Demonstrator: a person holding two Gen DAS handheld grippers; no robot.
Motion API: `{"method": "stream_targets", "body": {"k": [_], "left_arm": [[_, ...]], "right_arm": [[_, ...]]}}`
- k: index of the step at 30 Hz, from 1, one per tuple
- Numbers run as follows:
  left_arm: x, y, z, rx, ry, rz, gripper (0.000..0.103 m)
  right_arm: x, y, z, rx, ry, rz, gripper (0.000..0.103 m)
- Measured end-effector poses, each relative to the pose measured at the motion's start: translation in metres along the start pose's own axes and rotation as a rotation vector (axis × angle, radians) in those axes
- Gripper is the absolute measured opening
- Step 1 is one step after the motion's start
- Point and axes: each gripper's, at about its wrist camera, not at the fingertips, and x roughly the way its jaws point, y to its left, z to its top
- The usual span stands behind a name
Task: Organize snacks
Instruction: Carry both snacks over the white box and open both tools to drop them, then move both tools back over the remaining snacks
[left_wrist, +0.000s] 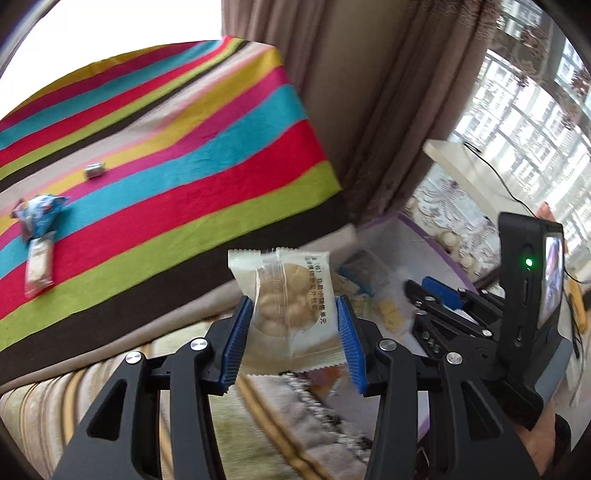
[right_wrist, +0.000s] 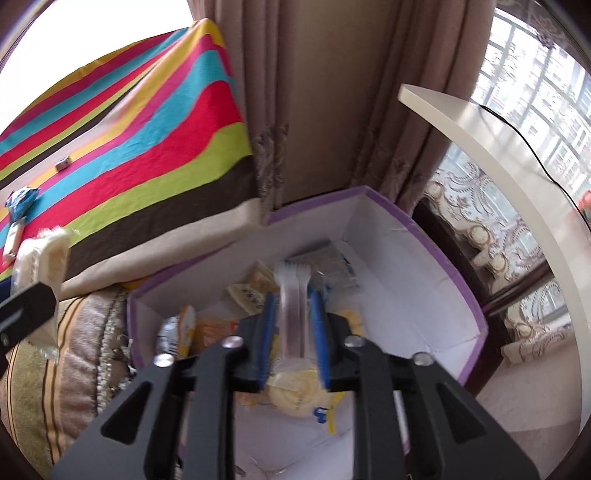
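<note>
My left gripper (left_wrist: 293, 299) is shut on a clear-and-white biscuit packet (left_wrist: 291, 306), held upright between the blue pads, off the edge of the striped tablecloth (left_wrist: 166, 147). The same packet (right_wrist: 44, 258) shows at the left edge of the right wrist view. My right gripper (right_wrist: 293, 295) hangs over the purple-rimmed white box (right_wrist: 436, 236). Its jaws stand apart, with a blurred clear packet (right_wrist: 293, 321) loose between them and its yellow biscuit (right_wrist: 295, 391) below. Several snack packets (right_wrist: 251, 295) lie in the box. A blue packet (left_wrist: 42, 212), a white packet (left_wrist: 37, 269) and a small silver sweet (left_wrist: 95, 170) lie on the cloth.
A beige curtain (right_wrist: 325, 110) hangs behind the box. A white shelf (right_wrist: 498, 158) with a black cable curves along the right, by the window. A striped cushion (right_wrist: 55, 369) lies left of the box, below the table edge.
</note>
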Motion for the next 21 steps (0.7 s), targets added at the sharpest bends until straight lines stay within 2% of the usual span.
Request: {"method": "stream_targets", "body": {"k": [1, 2, 3, 5, 8, 9, 10, 12, 16, 20, 21], "left_arm": [[0.004, -0.001, 0.000, 0.000, 0.016, -0.023, 0.047], [0.007, -0.002, 0.001, -0.001, 0.027, -0.031, 0.051], [0.009, -0.002, 0.001, -0.001, 0.036, -0.037, 0.061], [0.008, 0.002, 0.002, -0.009, 0.036, -0.037, 0.071], [-0.005, 0.020, 0.007, -0.050, 0.023, 0.012, 0.083], [-0.014, 0.030, 0.009, -0.077, 0.007, 0.037, 0.084], [-0.024, 0.041, 0.012, -0.103, -0.013, 0.068, 0.084], [-0.057, 0.064, 0.020, -0.135, -0.087, 0.193, 0.088], [-0.138, 0.114, 0.037, -0.242, -0.236, 0.428, 0.088], [-0.208, 0.138, 0.043, -0.303, -0.381, 0.578, 0.088], [-0.221, 0.142, 0.044, -0.308, -0.409, 0.594, 0.088]], "right_arm": [[-0.001, -0.002, -0.001, 0.002, -0.002, -0.006, 0.058], [-0.002, -0.004, -0.001, 0.004, -0.008, -0.014, 0.062], [-0.003, -0.005, -0.001, 0.008, -0.013, -0.019, 0.062], [-0.002, -0.007, 0.000, 0.015, -0.003, -0.018, 0.068], [-0.004, -0.005, 0.004, 0.022, -0.008, -0.012, 0.071], [-0.006, -0.002, 0.006, 0.019, -0.015, -0.002, 0.072], [-0.010, 0.003, 0.006, 0.012, -0.023, 0.007, 0.074], [-0.012, 0.012, 0.010, -0.005, -0.036, 0.023, 0.075], [-0.016, 0.032, 0.012, -0.030, -0.044, 0.061, 0.075], [-0.018, 0.047, 0.012, -0.058, -0.048, 0.085, 0.075], [-0.018, 0.050, 0.013, -0.063, -0.047, 0.089, 0.075]]}}
